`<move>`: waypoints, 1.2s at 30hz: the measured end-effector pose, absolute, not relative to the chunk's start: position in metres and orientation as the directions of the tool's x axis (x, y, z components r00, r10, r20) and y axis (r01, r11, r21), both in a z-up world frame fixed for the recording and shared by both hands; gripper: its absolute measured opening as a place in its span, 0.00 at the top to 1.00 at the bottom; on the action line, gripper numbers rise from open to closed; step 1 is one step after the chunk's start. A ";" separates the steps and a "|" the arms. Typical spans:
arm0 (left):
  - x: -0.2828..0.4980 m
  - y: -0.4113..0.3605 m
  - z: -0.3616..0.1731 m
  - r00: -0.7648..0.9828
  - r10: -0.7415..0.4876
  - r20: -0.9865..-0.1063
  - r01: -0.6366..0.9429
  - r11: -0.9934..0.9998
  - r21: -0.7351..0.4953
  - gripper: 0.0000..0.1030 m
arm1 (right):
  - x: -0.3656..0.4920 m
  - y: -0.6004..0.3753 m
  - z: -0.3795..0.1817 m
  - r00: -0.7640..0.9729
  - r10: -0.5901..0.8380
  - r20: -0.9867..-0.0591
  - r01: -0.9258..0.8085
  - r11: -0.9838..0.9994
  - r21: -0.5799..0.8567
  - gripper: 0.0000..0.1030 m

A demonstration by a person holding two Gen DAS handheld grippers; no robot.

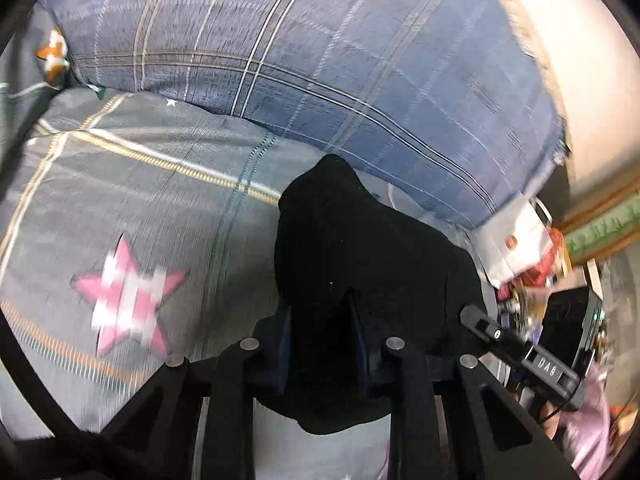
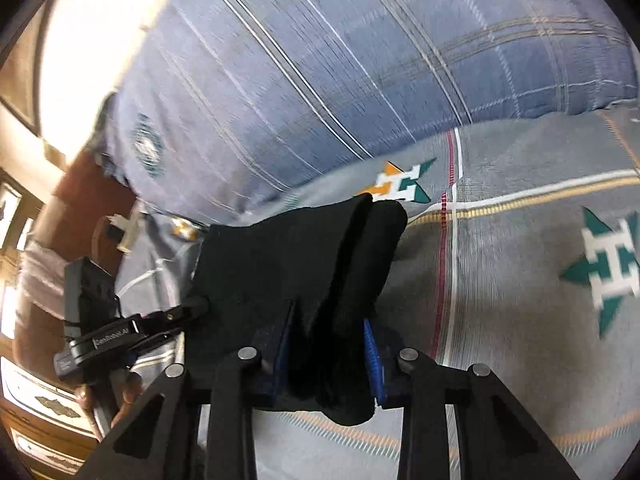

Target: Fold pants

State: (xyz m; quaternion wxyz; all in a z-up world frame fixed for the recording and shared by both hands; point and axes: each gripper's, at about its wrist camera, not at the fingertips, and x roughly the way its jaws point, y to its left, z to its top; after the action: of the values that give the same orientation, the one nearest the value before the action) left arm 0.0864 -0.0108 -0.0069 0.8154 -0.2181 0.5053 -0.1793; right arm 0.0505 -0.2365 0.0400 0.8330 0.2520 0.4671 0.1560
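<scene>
The black pants (image 1: 360,248) hang bunched between both grippers above the bed. My left gripper (image 1: 320,320) is shut on one bunch of the black cloth, which drapes over and hides its fingertips. My right gripper (image 2: 328,320) is shut on the other end of the pants (image 2: 304,264), with blue finger pads (image 2: 374,356) showing beside the folded cloth. The right gripper also shows in the left wrist view (image 1: 516,352) at the right, and the left gripper shows in the right wrist view (image 2: 132,332) at the left.
A grey bedsheet (image 1: 140,208) with star patterns lies below. A blue plaid pillow (image 1: 320,60) lies at the back against a pale wall (image 1: 580,80). Cluttered items (image 1: 532,264) sit at the bed's right. Brown wooden furniture (image 2: 36,412) stands at the left.
</scene>
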 end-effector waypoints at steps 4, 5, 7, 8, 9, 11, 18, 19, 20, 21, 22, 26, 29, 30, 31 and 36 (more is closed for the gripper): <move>0.015 0.007 -0.006 0.437 -0.529 -0.727 0.084 0.829 -0.553 0.74 | -0.010 -0.236 0.051 0.544 0.541 -0.641 -0.060 0.788 0.613 0.67; -0.003 0.009 -0.008 0.441 -0.526 -0.727 0.081 0.831 -0.551 0.74 | -0.028 -0.235 0.052 0.548 0.548 -0.632 -0.068 0.783 0.619 0.67; -0.033 0.009 -0.014 0.453 -0.490 -0.745 0.074 0.853 -0.517 0.74 | -0.062 -0.227 0.050 0.549 0.558 -0.623 -0.085 0.778 0.622 0.67; -0.044 0.008 -0.017 0.455 -0.466 -0.759 0.067 0.868 -0.493 0.74 | -0.083 -0.223 0.045 0.544 0.559 -0.625 -0.090 0.780 0.619 0.67; -0.055 0.005 -0.020 0.456 -0.439 -0.774 0.056 0.882 -0.468 0.74 | -0.094 -0.220 0.040 0.537 0.558 -0.632 -0.091 0.784 0.614 0.67; -0.063 0.000 -0.022 0.455 -0.407 -0.792 0.052 0.900 -0.433 0.75 | -0.117 -0.213 0.028 0.518 0.552 -0.653 -0.075 0.790 0.608 0.67; -0.084 0.000 -0.011 0.492 -0.392 -0.777 0.055 0.905 -0.421 0.75 | -0.134 -0.208 0.026 0.522 0.533 -0.666 -0.066 0.804 0.592 0.67; -0.086 0.001 -0.009 0.495 -0.390 -0.777 0.056 0.906 -0.419 0.75 | -0.137 -0.207 0.029 0.531 0.532 -0.660 -0.075 0.805 0.588 0.67; -0.089 0.000 -0.007 0.497 -0.388 -0.776 0.057 0.907 -0.417 0.75 | -0.140 -0.208 0.030 0.535 0.530 -0.658 -0.083 0.808 0.583 0.68; -0.092 0.001 -0.006 0.500 -0.386 -0.775 0.055 0.908 -0.416 0.75 | -0.143 -0.207 0.032 0.540 0.527 -0.657 -0.091 0.812 0.577 0.68; -0.095 0.001 -0.005 0.503 -0.385 -0.774 0.055 0.908 -0.416 0.75 | -0.145 -0.205 0.034 0.540 0.526 -0.656 -0.095 0.813 0.574 0.68; -0.101 0.000 0.005 0.524 -0.379 -0.762 0.063 0.910 -0.409 0.75 | -0.150 -0.205 0.038 0.543 0.532 -0.649 -0.095 0.807 0.582 0.68; -0.100 -0.002 0.013 0.540 -0.377 -0.752 0.073 0.912 -0.405 0.75 | -0.152 -0.205 0.047 0.554 0.527 -0.644 -0.103 0.811 0.576 0.68; -0.097 -0.003 0.018 0.546 -0.375 -0.749 0.074 0.912 -0.403 0.75 | -0.151 -0.206 0.052 0.561 0.527 -0.639 -0.106 0.811 0.575 0.67; -0.094 -0.003 0.021 0.548 -0.372 -0.749 0.078 0.914 -0.398 0.75 | -0.150 -0.206 0.055 0.565 0.527 -0.635 -0.109 0.811 0.575 0.67; -0.073 -0.003 0.037 0.565 -0.361 -0.742 0.082 0.920 -0.384 0.75 | -0.131 -0.204 0.080 0.586 0.513 -0.627 -0.127 0.822 0.555 0.67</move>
State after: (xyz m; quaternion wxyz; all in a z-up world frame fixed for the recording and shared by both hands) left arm -0.0726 -0.0033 0.0373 0.8708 -0.1550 0.4489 -0.1272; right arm -0.1311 -0.2037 0.0803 0.8597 0.2328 0.4149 0.1861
